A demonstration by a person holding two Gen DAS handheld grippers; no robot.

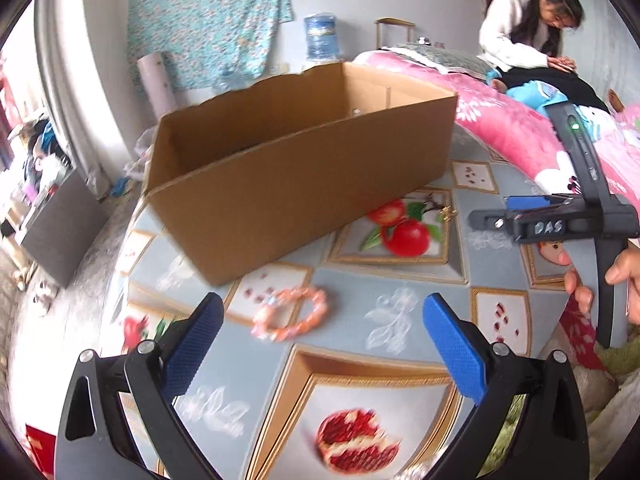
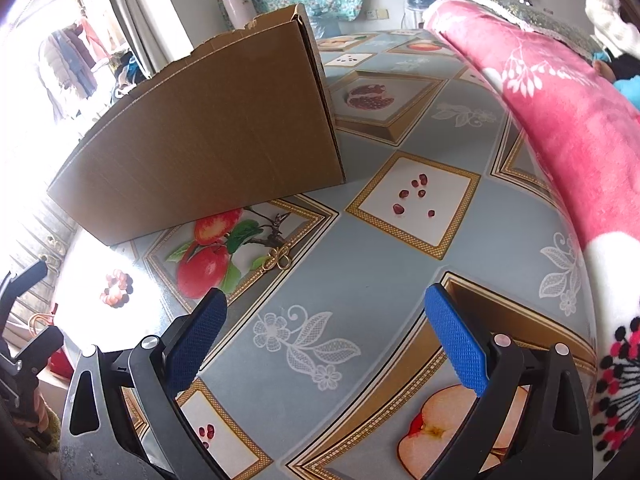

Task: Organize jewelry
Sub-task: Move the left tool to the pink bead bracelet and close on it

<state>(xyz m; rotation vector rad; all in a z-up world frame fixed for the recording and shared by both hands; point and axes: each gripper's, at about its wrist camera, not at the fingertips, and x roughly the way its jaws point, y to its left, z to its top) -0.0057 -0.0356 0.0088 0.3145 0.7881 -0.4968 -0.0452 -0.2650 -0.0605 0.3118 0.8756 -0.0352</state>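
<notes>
Box [image 1: 280,168] sits open-topped on the table [image 1: 352,280]; nothing can be made out inside it. Left gripper [image 1: 320,336] is spread wide and empty, bracelet [image 1: 290,314] lying flat just ahead between the pad lines. Right gripper [image 2: 326,340] is also spread and empty, gold clasp [image 2: 278,259] beyond its left pad, near the box wall. Risks: box could be shoved if a gripper is swung in low; bracelet is beaded, could be rolled out of a pinch; clasp is thin and flat, likely to be skidded on the slick cloth, not lifted.
</notes>
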